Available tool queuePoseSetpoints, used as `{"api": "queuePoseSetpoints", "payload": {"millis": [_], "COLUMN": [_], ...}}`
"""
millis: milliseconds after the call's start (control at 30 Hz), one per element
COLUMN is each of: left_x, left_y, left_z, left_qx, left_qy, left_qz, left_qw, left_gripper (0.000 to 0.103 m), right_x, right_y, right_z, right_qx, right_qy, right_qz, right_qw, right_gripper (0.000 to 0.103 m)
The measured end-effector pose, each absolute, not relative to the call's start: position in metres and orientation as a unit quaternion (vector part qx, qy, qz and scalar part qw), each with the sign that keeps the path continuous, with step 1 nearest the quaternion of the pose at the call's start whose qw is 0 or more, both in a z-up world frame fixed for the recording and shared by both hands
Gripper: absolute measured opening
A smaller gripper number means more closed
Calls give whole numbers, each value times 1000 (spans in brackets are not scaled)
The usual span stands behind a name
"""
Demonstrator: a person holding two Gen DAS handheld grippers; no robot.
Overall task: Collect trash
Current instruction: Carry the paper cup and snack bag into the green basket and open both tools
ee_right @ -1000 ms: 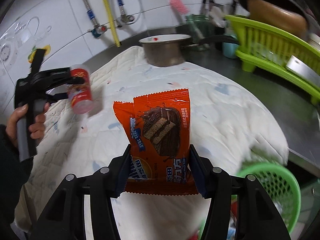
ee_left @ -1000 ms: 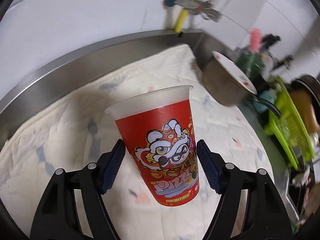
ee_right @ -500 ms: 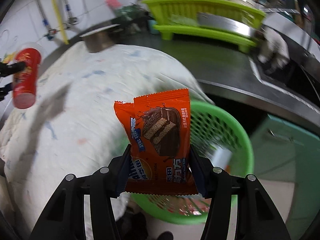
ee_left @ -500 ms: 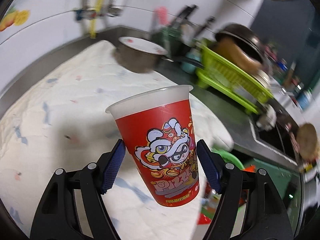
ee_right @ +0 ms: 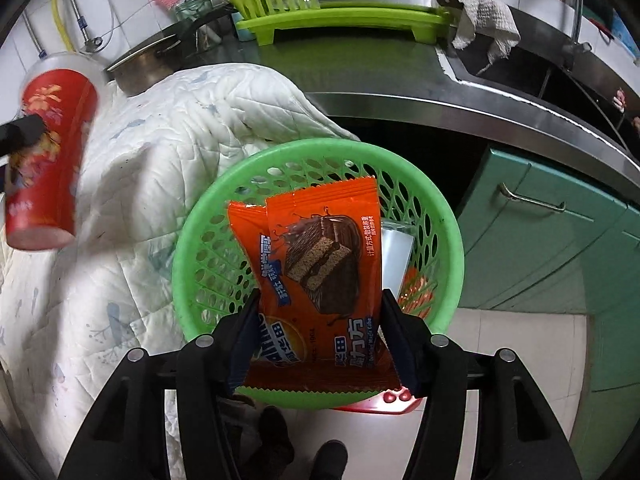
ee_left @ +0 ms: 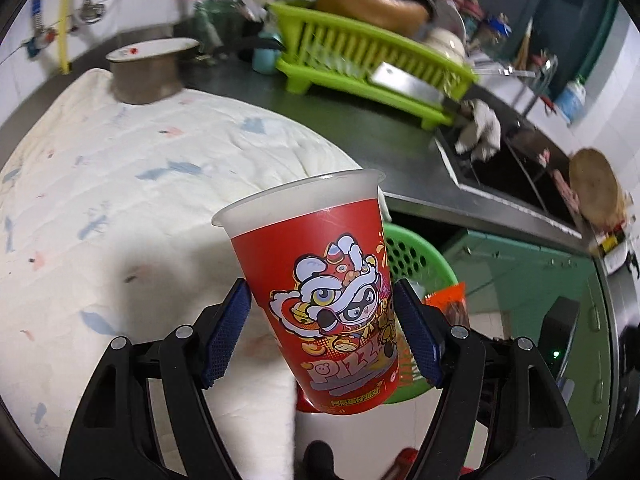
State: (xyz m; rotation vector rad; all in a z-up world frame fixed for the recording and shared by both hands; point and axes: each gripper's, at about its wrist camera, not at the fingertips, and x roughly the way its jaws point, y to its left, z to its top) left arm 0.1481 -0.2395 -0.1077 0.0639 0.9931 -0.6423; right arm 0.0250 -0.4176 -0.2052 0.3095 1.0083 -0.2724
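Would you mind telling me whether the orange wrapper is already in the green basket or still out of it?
Out of it: the wrapper still sits between the right gripper's fingers, above the basket.

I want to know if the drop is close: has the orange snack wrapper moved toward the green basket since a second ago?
Yes. The orange snack wrapper, then over the white quilt, now hangs above the green basket as the right gripper jaws have just been opening.

Both wrist views look steeply down along their tongs. The left one faces across the quilted cloth point(ee_left: 120, 184) toward the dish rack point(ee_left: 360, 64); the right hangs close above the green basket point(ee_right: 192, 236). The 2 share cloth, rack and basket.
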Motion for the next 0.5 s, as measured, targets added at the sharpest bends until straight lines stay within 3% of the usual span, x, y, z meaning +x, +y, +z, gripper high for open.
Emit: {"api": "queuePoseSetpoints", "payload": {"millis": [500], "left_x": [142], "left_y": [-281], "left_z": [-136], "left_qx": [63], "left_qy": [498], "left_qz": [-314], "left_qw": [806], "left_gripper": [72], "right_x": [18], "right_y": [-423], "right_z": [-201], "right_qx": [169], "right_qy": [464], "right_qz": [-126], "right_qw": [860], "right_gripper": [75]}}
